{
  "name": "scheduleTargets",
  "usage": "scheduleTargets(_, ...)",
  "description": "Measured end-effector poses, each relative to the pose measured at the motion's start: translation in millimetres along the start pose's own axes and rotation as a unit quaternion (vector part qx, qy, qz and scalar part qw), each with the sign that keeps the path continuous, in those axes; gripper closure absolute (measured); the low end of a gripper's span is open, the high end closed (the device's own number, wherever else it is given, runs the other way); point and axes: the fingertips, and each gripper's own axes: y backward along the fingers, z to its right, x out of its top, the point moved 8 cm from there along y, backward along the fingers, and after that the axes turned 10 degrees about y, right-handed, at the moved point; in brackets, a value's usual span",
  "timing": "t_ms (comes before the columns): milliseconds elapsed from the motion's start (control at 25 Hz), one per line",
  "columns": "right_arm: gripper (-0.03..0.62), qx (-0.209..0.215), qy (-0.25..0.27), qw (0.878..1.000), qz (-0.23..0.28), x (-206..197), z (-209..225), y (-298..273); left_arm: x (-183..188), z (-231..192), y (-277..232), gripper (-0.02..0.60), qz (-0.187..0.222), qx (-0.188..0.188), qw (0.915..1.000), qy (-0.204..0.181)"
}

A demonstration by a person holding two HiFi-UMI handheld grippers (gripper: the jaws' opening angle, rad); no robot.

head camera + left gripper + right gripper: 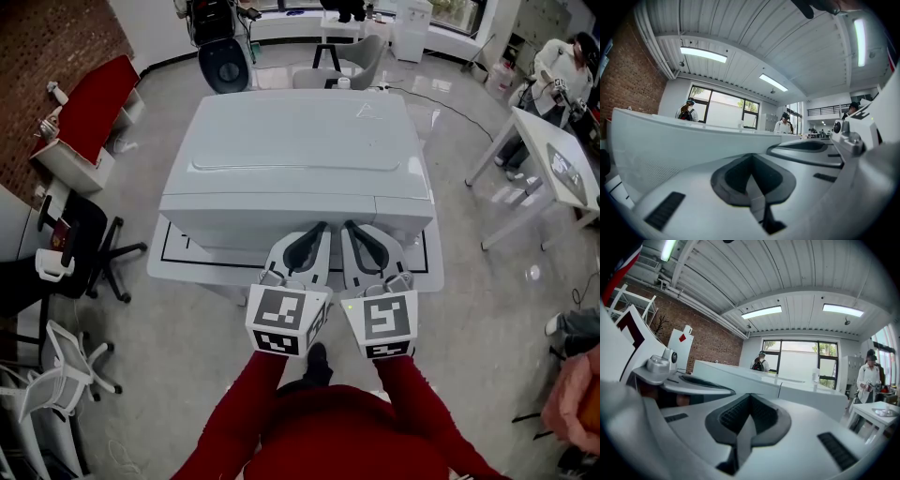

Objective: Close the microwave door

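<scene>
The white microwave (291, 131) stands on a small white table (178, 267), seen from above; its front faces me and the door looks flush with the body. My left gripper (322, 228) and right gripper (349, 228) sit side by side just in front of that face, near its right half. Both are shut with nothing between the jaws. In the left gripper view the left gripper (751, 157) points at the microwave (656, 145), whose side fills the left. From the right gripper view, the right gripper (750, 397) faces the microwave (754, 380) too.
A black office chair (89, 248) and a white chair (56, 375) stand to the left, with a red bench (94, 103) by the brick wall. A white table (562, 164) and a seated person (562, 66) are at the right. People stand by the far windows.
</scene>
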Motion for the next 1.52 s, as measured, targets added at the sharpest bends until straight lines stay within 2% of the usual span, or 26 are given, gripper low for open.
scheduleTargets(80,0.582,0.006,-0.002,1.0,0.0,0,0,0,-1,-1,0,0.572,0.0,-0.003,1.0,0.003)
scheduleTargets(200,0.582,0.04,-0.018,0.999,0.021,3,2,5,-4,-3,2,0.572,0.001,-0.016,0.9998,0.011)
scheduleTargets(360,0.58,0.097,-0.075,0.99,0.072,4,9,23,-9,-4,13,0.572,0.012,-0.042,0.9988,0.021)
scheduleTargets(480,0.58,0.12,-0.115,0.982,0.092,0,20,38,-12,-6,24,0.572,0.015,-0.051,0.9983,0.022)
scheduleTargets(640,0.58,0.119,-0.142,0.978,0.098,-11,36,59,-12,-9,38,0.572,0.017,-0.056,0.9982,0.016)
scheduleTargets(880,0.58,0.114,-0.14,0.979,0.093,-28,50,86,-13,-16,59,0.572,0.015,-0.053,0.9985,0.009)
scheduleTargets(1120,0.58,0.116,-0.141,0.98,0.083,-42,53,111,-16,-14,83,0.572,0.018,-0.073,0.9971,-0.012)
scheduleTargets(1320,0.58,0.106,-0.154,0.98,0.066,-60,55,131,-21,-14,107,0.572,0.029,-0.084,0.996,0.01)
scheduleTargets(1520,0.58,0.096,-0.176,0.977,0.067,-73,54,148,-28,-15,123,0.572,0.029,-0.071,0.9968,0.021)
